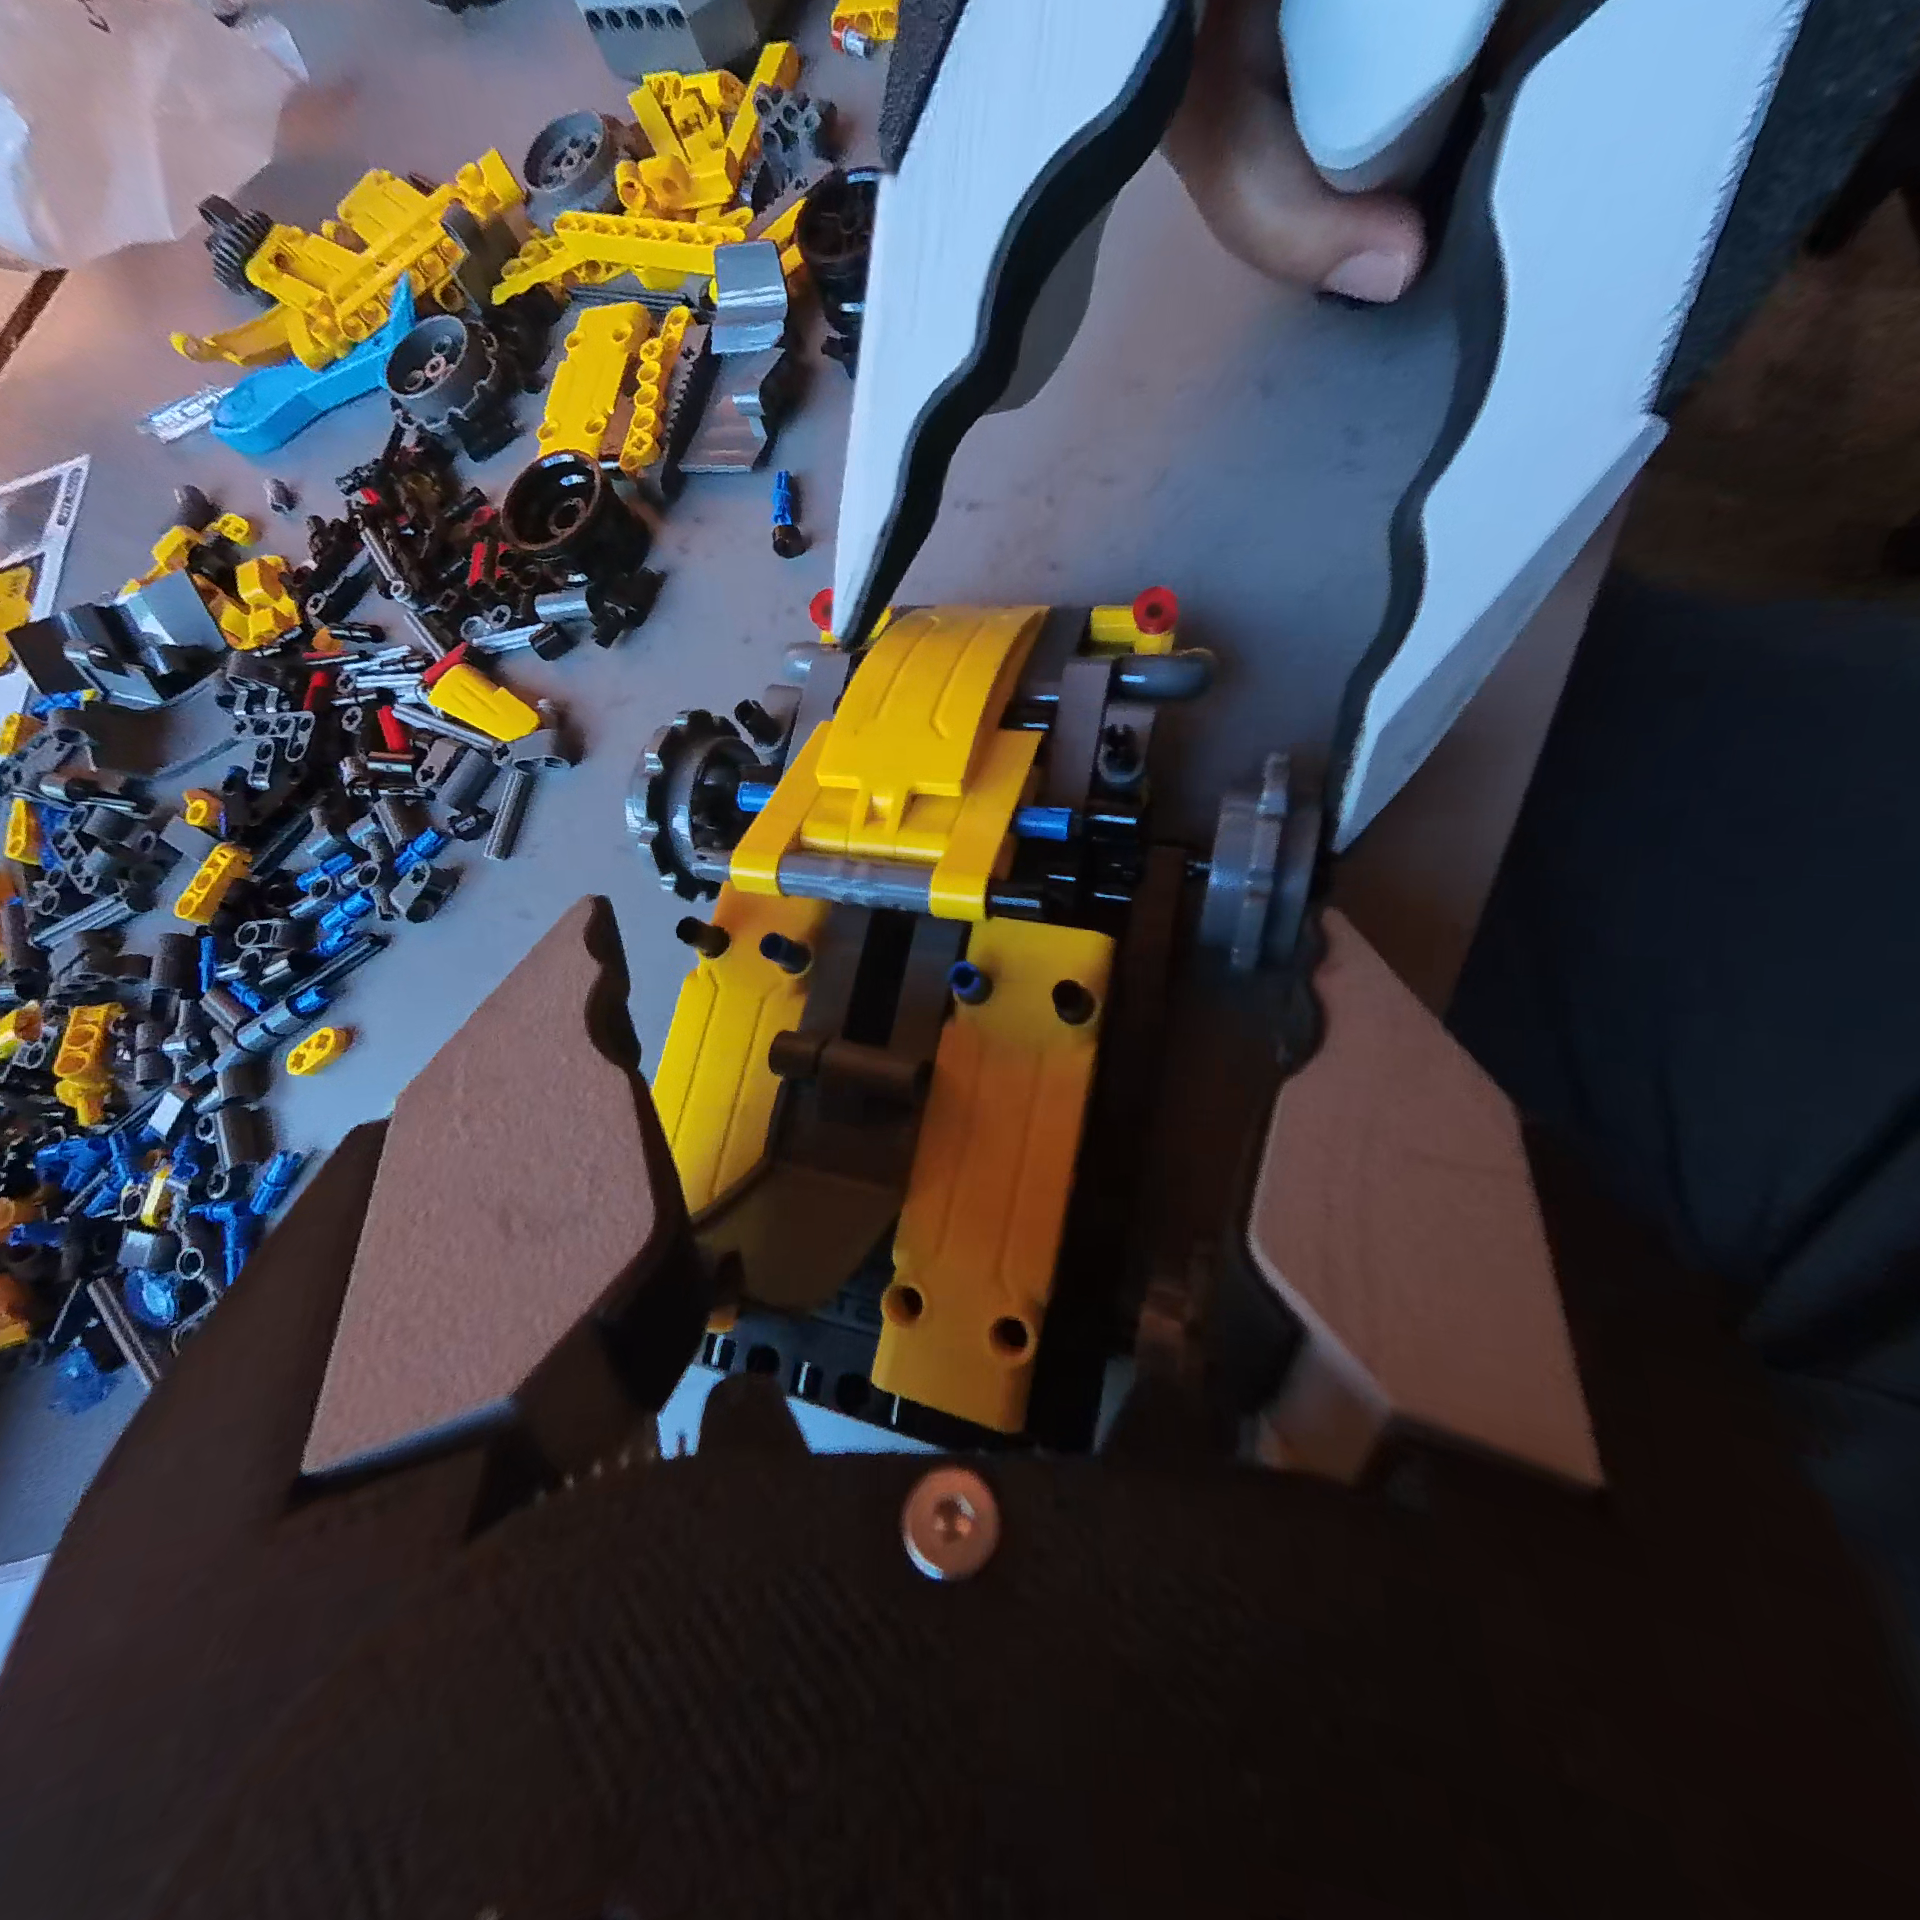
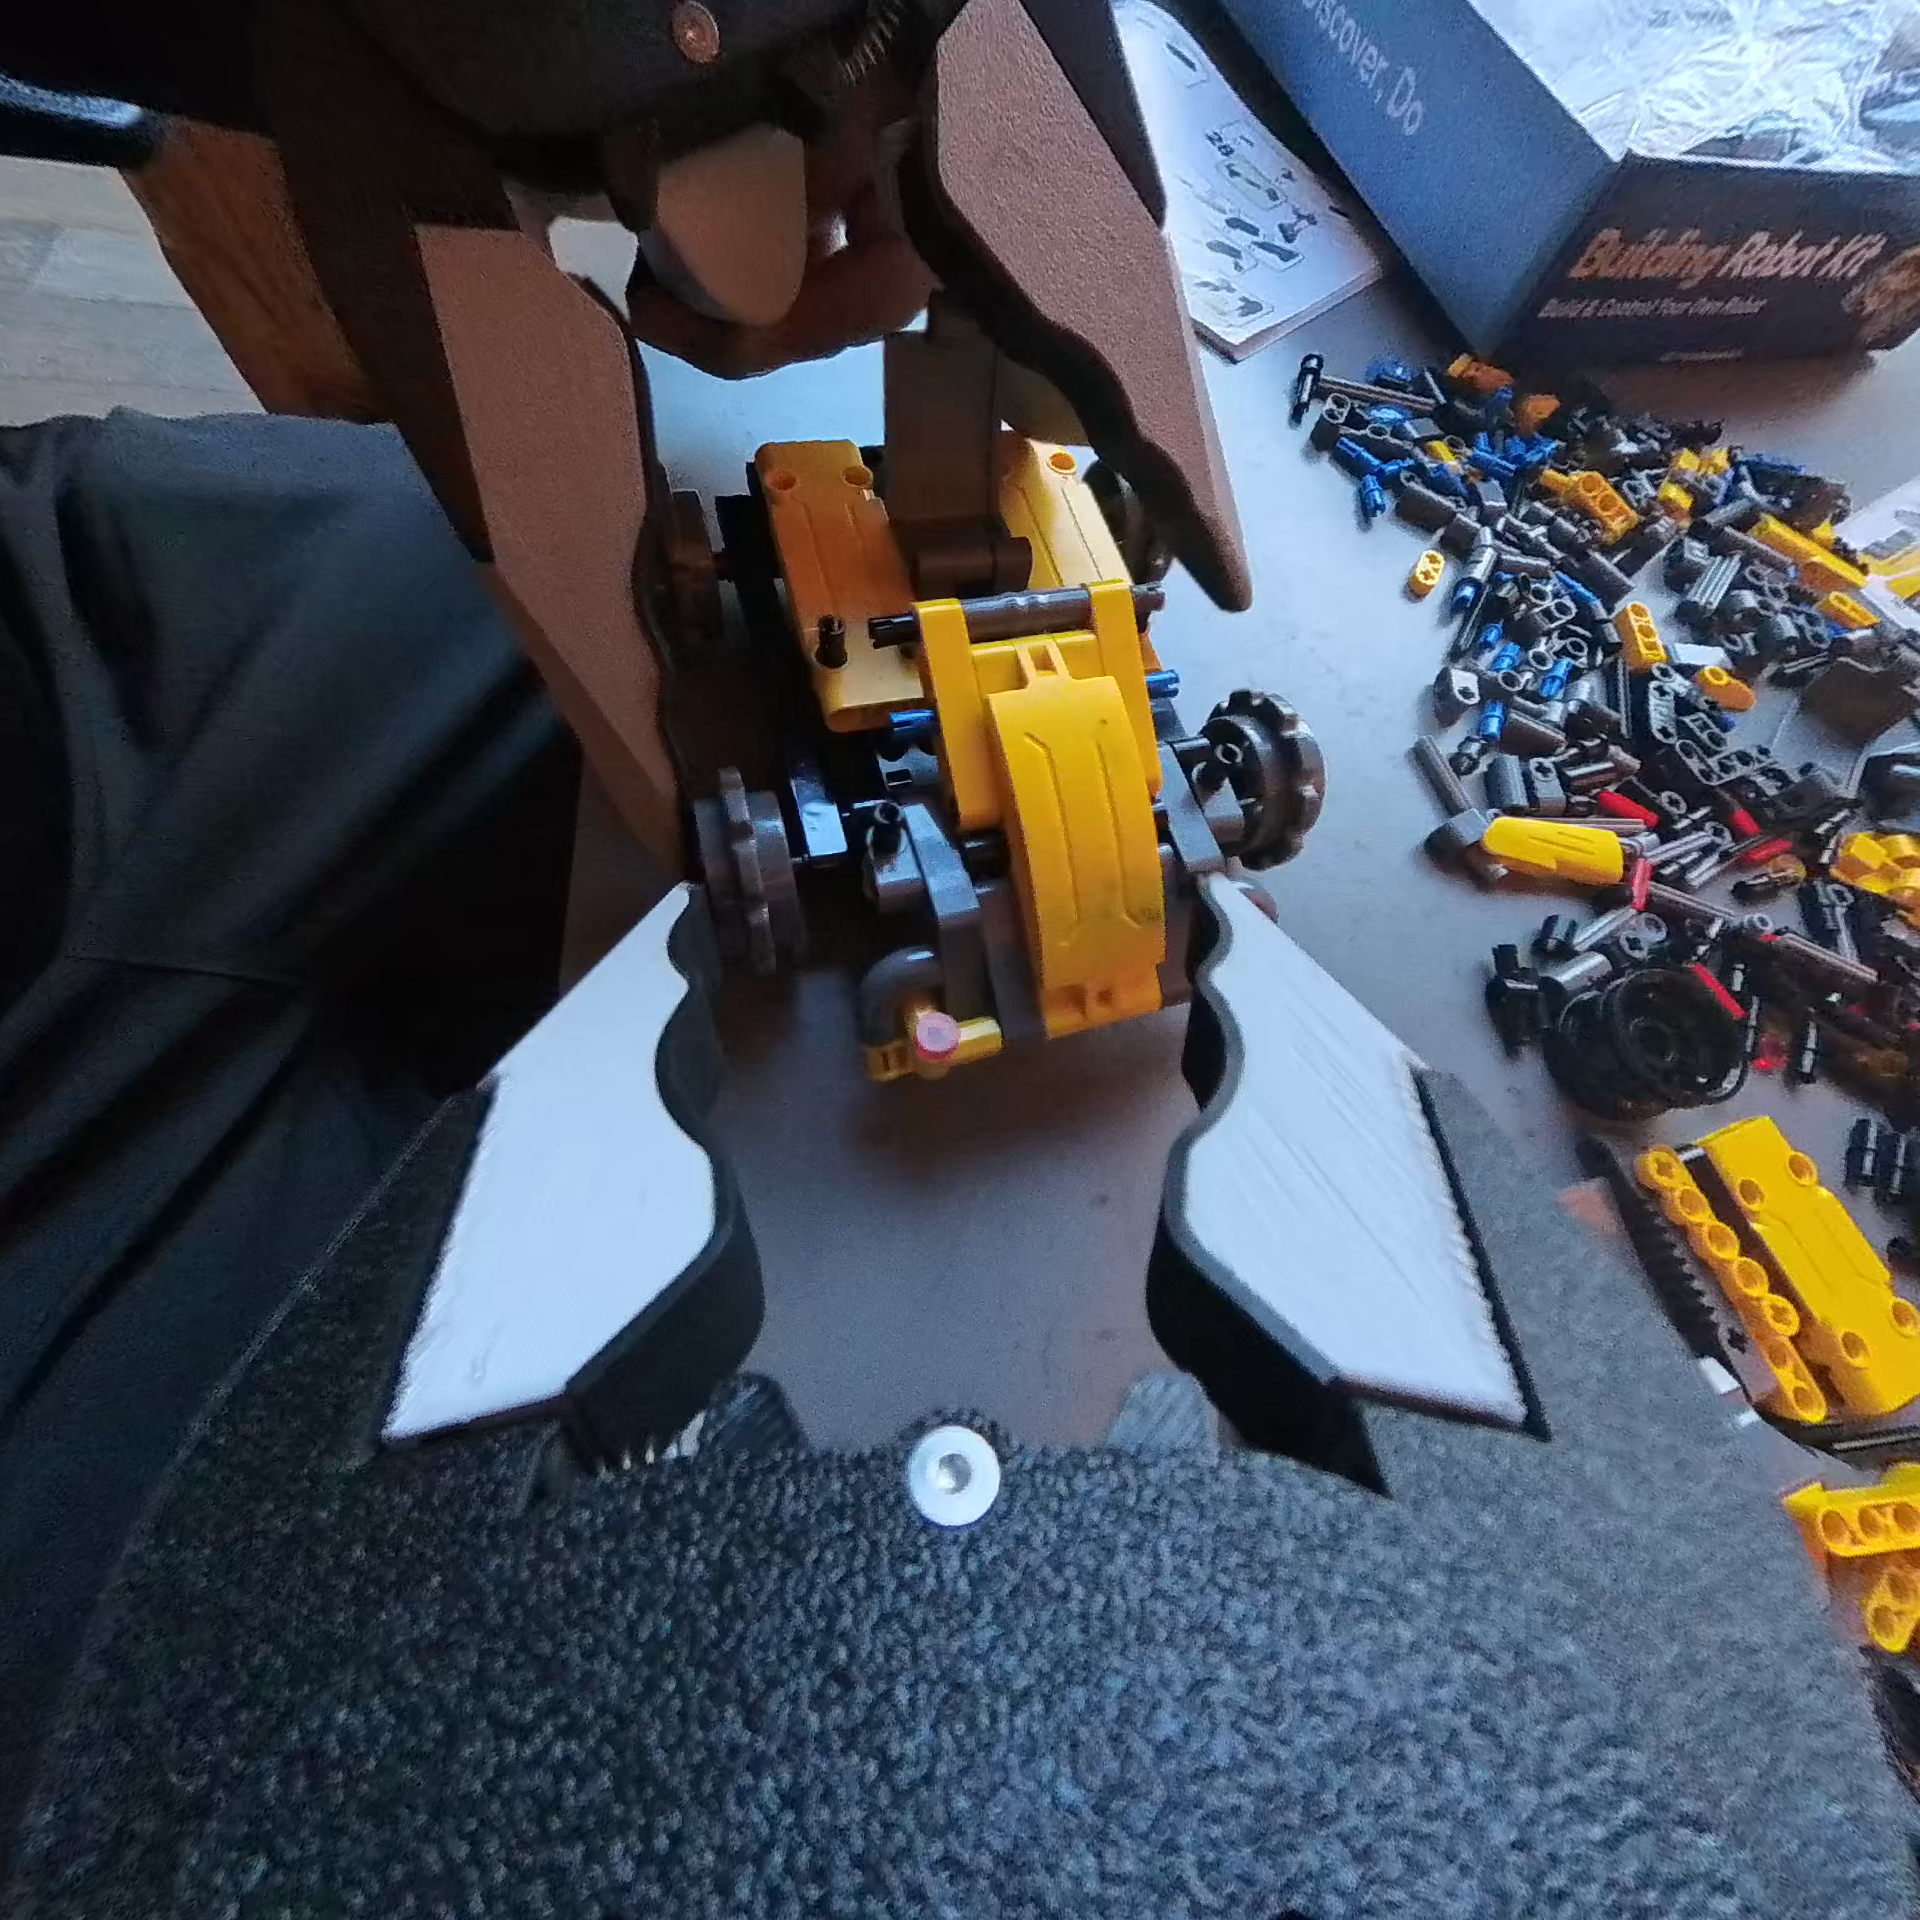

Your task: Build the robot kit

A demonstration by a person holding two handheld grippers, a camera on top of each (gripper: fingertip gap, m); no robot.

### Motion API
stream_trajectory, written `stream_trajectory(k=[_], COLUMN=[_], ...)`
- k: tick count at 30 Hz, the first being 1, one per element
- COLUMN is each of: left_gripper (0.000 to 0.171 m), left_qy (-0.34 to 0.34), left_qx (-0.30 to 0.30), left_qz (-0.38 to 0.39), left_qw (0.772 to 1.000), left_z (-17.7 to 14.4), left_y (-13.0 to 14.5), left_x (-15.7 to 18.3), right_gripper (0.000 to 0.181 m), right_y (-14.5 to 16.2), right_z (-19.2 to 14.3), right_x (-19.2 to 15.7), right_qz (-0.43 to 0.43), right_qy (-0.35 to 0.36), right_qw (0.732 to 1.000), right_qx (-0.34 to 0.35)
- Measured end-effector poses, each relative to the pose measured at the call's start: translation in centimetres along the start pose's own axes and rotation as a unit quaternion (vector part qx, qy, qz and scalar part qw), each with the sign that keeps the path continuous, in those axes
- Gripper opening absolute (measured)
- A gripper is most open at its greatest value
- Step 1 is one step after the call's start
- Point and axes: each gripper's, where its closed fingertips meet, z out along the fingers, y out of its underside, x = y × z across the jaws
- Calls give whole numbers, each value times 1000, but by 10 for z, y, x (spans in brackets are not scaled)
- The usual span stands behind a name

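A yellow and dark grey brick-built vehicle model (image 1: 914, 790) lies on the grey table between both grippers. It also shows in the right wrist view (image 2: 1070, 831). My left gripper (image 1: 956, 920), with brown fingers, straddles the model's rear. Its jaws are wide and press against the side panel and a grey gear wheel (image 1: 1257, 873). My right gripper (image 2: 951, 899), with white fingers, faces it from the other end. Its tips touch the model's front, one at a gear wheel (image 2: 743, 883), the other beside the yellow hood. A thumb (image 1: 1330, 239) rests on the right gripper's trigger.
A wide pile of small black, blue and yellow parts (image 1: 260, 831) covers the table beside the model, also in the right wrist view (image 2: 1662, 675). Yellow part-built assemblies (image 1: 623, 239) lie farther off. A dark box (image 2: 1662, 156) and a booklet (image 2: 1247, 239) sit behind. Dark clothing (image 1: 1714, 935) borders the table edge.
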Motion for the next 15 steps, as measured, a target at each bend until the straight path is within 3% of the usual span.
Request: stream_trajectory(k=[15], left_gripper=[124], left_qy=[11], left_qx=[30], left_qz=[-10], left_qw=[999], left_z=[-5], left_y=[-5], left_x=[4], right_gripper=[91], right_y=[-1], right_z=[1], right_x=[-3], right_qz=[-16], right_qy=[2], right_qw=[1000], right_qx=[-3])
